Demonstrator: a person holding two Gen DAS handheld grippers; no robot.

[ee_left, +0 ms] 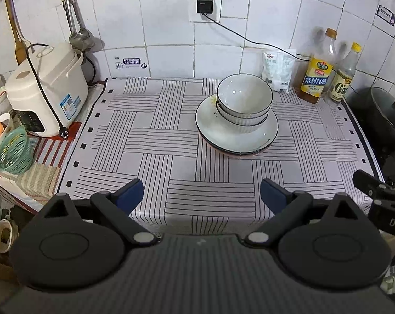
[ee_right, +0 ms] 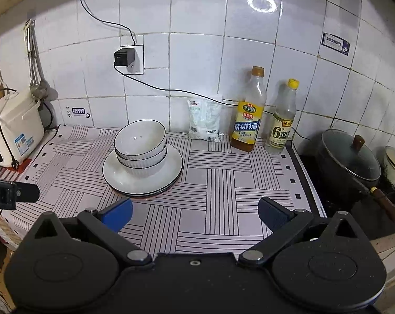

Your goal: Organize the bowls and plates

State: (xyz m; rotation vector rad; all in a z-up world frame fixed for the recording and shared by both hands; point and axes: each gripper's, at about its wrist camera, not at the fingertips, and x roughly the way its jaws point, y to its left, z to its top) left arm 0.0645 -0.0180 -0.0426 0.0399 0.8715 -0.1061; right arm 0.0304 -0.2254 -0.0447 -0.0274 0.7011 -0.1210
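Note:
Nested white ribbed bowls [ee_left: 244,102] [ee_right: 140,144] with dark rims stand upright on a stack of white plates [ee_left: 218,133] [ee_right: 119,178]; the lowest plate shows a pinkish edge. The stack sits on the striped cloth [ee_left: 150,136] toward the back of the counter. My left gripper [ee_left: 201,191] hangs open over the cloth's near part, well short of the stack, with nothing between its blue pads. My right gripper [ee_right: 195,210] is open too, just in front of the plates and empty. Each gripper shows at the edge of the other's view.
A white rice cooker [ee_left: 45,89] and a green basket [ee_left: 14,149] stand at the left. Two bottles [ee_right: 247,112] and a white bag [ee_right: 204,117] line the tiled wall. A lidded dark pot [ee_right: 349,162] sits on the stove at the right. A black cable runs along the wall.

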